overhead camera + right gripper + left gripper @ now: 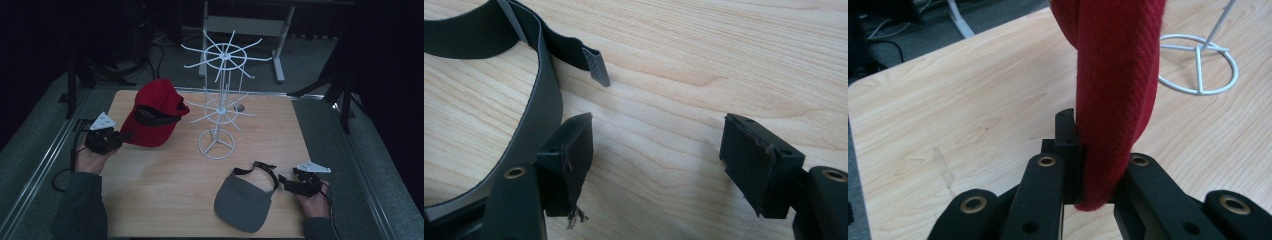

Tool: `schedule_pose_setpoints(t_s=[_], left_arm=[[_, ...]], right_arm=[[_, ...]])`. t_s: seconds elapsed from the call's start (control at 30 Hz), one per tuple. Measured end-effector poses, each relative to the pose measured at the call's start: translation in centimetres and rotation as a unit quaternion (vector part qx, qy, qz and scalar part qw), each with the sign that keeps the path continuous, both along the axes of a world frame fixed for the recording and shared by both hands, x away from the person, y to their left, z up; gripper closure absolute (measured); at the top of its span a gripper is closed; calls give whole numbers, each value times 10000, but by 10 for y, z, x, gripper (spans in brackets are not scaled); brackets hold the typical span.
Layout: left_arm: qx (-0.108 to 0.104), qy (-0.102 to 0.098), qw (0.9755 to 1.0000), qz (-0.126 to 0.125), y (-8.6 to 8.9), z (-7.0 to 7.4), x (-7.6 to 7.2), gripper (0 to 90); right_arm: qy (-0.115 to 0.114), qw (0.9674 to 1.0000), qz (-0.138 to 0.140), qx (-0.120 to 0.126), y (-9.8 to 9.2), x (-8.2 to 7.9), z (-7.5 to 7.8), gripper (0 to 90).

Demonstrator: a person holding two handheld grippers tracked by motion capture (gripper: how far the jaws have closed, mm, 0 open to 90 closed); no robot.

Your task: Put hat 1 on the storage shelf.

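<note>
A red cap is lifted off the table at the left, hanging tilted beside the white wire rack. My left gripper is shut on its edge; in the left gripper view the red fabric is pinched between the black jaws. A grey visor with a black strap lies flat at the front right. Just right of it, my right gripper rests open above the wood; its strap runs past the left pad, untouched.
The rack's round wire base stands mid-table, with two tiers of thin spokes above it. The wooden tabletop ends in metal rails at both sides. A white desk frame and cables sit on the floor behind.
</note>
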State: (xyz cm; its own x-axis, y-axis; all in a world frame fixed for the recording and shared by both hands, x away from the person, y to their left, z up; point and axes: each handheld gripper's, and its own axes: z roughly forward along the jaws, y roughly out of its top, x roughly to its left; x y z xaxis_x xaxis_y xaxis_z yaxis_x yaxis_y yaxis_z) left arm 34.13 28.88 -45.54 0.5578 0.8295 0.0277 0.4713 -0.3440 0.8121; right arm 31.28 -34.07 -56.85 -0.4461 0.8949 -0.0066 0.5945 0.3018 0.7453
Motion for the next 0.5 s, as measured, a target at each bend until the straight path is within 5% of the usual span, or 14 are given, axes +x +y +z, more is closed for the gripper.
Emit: schedule_pose_setpoints(t_s=[0.5], left_arm=[[7,-200,9997,124,-3,16,4,857]], right_arm=[[-1,10000,1,-2,0,0,0,295]])
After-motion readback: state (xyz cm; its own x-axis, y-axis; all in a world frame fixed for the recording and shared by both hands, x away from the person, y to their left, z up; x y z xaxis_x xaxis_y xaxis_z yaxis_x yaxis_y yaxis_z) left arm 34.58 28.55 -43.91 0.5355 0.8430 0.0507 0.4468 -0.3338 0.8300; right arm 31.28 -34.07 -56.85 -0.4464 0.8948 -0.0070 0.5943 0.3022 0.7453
